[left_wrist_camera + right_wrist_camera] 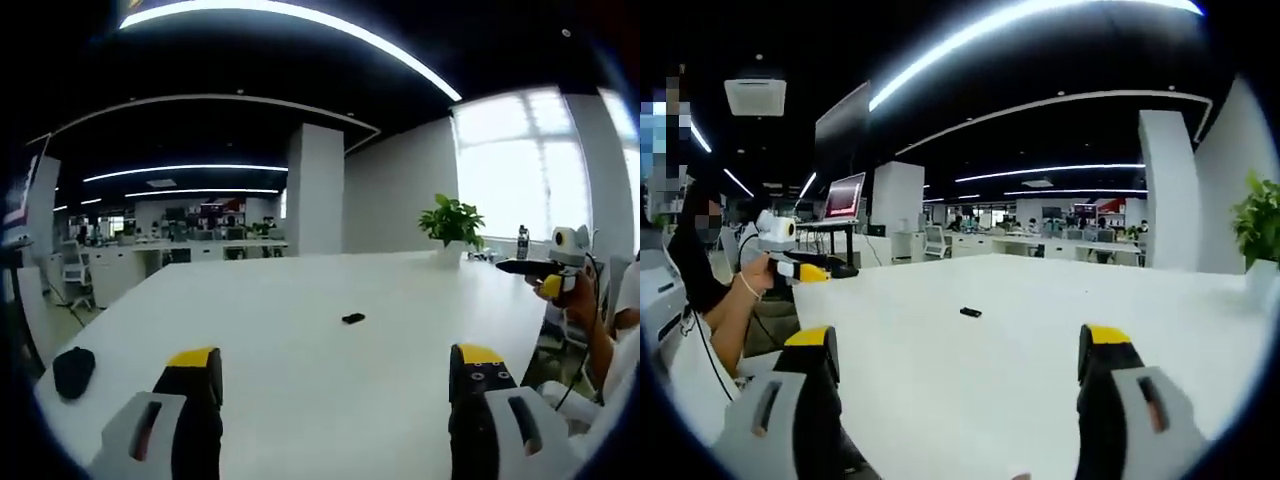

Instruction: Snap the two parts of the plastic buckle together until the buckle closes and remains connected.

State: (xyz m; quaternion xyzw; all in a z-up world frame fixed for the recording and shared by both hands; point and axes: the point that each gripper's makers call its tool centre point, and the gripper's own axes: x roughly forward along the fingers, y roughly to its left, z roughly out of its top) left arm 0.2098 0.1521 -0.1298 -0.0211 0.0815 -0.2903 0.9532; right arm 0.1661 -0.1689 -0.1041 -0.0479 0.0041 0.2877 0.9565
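I had both tools raised over the near edge of the wide white desk [400, 300]. In the left gripper view, the left tool [335, 365] stood with its yellow-tipped jaws spread wide apart and nothing between them. The buckle [353, 318] lay as a small dark piece on the bare desk surface, well ahead of the jaws and roughly between them; I could not tell whether its two parts were joined or separate. A black rounded object [73, 371] sat at the near left edge of the desk. A potted plant [452, 225] stood at the far right side, with a bottle [522, 241] near it by the window.

In the right gripper view, the right tool [958, 355] was likewise spread open and empty, and the buckle lay far ahead of it, slightly left of centre. The left tool appeared at the left there, held in a hand [758, 275].
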